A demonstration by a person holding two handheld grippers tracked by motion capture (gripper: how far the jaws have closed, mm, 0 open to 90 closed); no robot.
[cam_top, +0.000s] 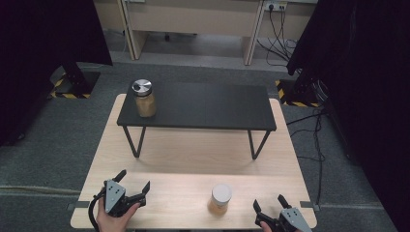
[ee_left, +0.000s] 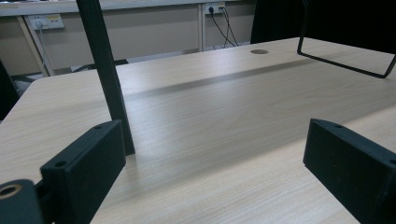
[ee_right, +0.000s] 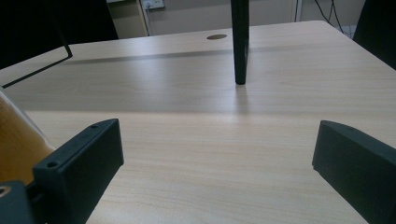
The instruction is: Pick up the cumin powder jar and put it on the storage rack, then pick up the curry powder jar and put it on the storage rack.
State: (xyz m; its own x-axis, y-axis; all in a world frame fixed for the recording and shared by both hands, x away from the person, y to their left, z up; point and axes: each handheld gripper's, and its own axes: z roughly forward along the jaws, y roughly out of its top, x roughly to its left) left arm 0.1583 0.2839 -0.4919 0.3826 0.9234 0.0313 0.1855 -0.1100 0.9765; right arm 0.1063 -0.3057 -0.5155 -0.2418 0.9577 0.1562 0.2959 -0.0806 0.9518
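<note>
Jar (cam_top: 221, 198) with white lid stands upright on wooden table (cam_top: 193, 159), front of black shelf (cam_top: 203, 106), just left of right gripper (cam_top: 270, 207). Likely glass: rigid, smooth, breakable, moderately heavy. Grip mid-body below lid. Both right gripper and left gripper (cam_top: 133, 181) wide open, empty.

Premises: a laboratory or office-type test room arranged for recorded bench work. Floor is grey carpet (cam_top: 58, 140). A light wood table (cam_top: 193, 159) carries a low black shelf (cam_top: 203, 106) on thin metal legs. Black curtains (cam_top: 43, 38) screen both sides. Beige desks (cam_top: 193, 19) line the far wall, with wall sockets (cam_top: 274, 6) and trailing cables (cam_top: 280, 38). Yellow-black hazard tape (cam_top: 65, 94) marks the stand bases.
</note>
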